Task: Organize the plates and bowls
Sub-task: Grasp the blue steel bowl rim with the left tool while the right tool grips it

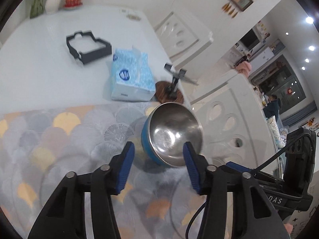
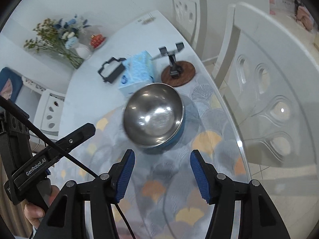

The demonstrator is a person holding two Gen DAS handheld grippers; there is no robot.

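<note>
A steel bowl with a blue outside (image 1: 173,133) (image 2: 154,115) rests on the patterned mat, near the table's right edge. In the left wrist view my left gripper (image 1: 158,151) is open, its blue pads just short of the bowl's near rim, and nothing is between them. My right gripper (image 2: 162,160) is open too, a little nearer than the bowl, with only the mat between its pads. The left gripper's body (image 2: 49,155) shows at the left of the right wrist view, with a hand (image 2: 35,209) on its handle.
Behind the bowl lie a blue tissue box (image 1: 131,75), a black holder (image 1: 87,45) and a phone stand on a round wooden base (image 2: 177,69). A vase of flowers (image 2: 59,37) stands at the far end. White chairs (image 2: 269,79) flank the table's glass edge (image 2: 237,139).
</note>
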